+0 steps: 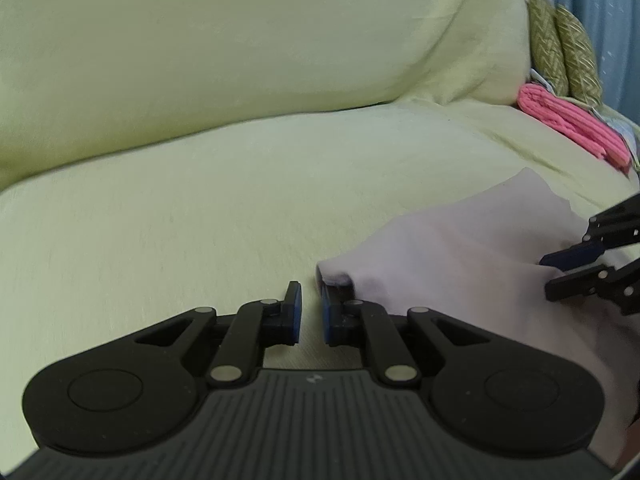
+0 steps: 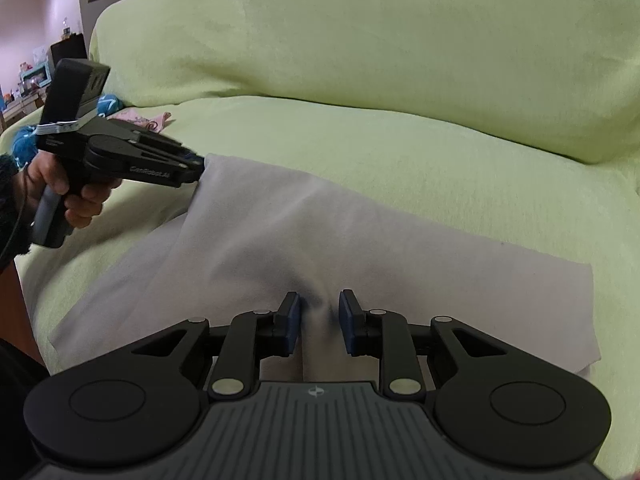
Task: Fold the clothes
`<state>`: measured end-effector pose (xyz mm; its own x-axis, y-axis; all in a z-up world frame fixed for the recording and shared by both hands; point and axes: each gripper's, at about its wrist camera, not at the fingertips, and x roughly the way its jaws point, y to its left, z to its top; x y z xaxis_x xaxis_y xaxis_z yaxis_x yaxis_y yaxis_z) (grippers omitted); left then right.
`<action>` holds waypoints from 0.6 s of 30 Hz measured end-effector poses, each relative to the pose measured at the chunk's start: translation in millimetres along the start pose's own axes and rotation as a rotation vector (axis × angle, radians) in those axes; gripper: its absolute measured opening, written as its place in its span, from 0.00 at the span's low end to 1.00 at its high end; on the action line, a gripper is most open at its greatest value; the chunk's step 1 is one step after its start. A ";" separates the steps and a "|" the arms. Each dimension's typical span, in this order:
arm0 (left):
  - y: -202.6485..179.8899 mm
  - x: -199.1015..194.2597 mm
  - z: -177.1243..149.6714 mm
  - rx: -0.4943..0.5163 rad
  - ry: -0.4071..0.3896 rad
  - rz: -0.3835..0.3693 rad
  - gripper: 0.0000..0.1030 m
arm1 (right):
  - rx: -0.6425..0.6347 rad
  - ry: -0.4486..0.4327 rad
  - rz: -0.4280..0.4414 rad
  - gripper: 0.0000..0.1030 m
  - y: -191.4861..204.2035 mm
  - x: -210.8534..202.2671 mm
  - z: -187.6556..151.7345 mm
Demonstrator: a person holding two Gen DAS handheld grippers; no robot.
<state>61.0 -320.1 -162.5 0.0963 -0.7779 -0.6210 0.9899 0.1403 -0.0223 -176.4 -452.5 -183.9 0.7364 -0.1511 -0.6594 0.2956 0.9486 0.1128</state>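
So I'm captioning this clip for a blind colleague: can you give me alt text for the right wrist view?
A pale grey garment lies on a light green couch, its cloth bunched between the right gripper's two fingers at the near edge. At left, a hand holds the left gripper, its tips at the garment's far corner.

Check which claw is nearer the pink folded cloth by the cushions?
Right. The right claw sits on the pale garment just below the pink folded cloth; the left claw is farther, at the garment's opposite corner.
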 end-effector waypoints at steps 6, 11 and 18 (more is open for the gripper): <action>-2.3 7.0 -1.3 0.111 -0.036 -0.050 0.06 | 0.008 -0.004 0.015 0.26 -1.2 -7.1 -4.8; -12.8 5.1 -2.2 0.160 -0.080 0.093 0.00 | 0.011 -0.010 0.010 0.26 -2.5 -5.7 -4.0; -12.4 5.1 -5.6 0.079 -0.031 0.130 0.04 | 0.041 -0.015 0.000 0.35 -12.6 -13.3 -2.9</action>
<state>48.6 -322.3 -169.7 0.2258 -0.7749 -0.5904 0.9739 0.1934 0.1187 -191.7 -461.7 -178.8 0.7452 -0.1554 -0.6485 0.3202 0.9364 0.1434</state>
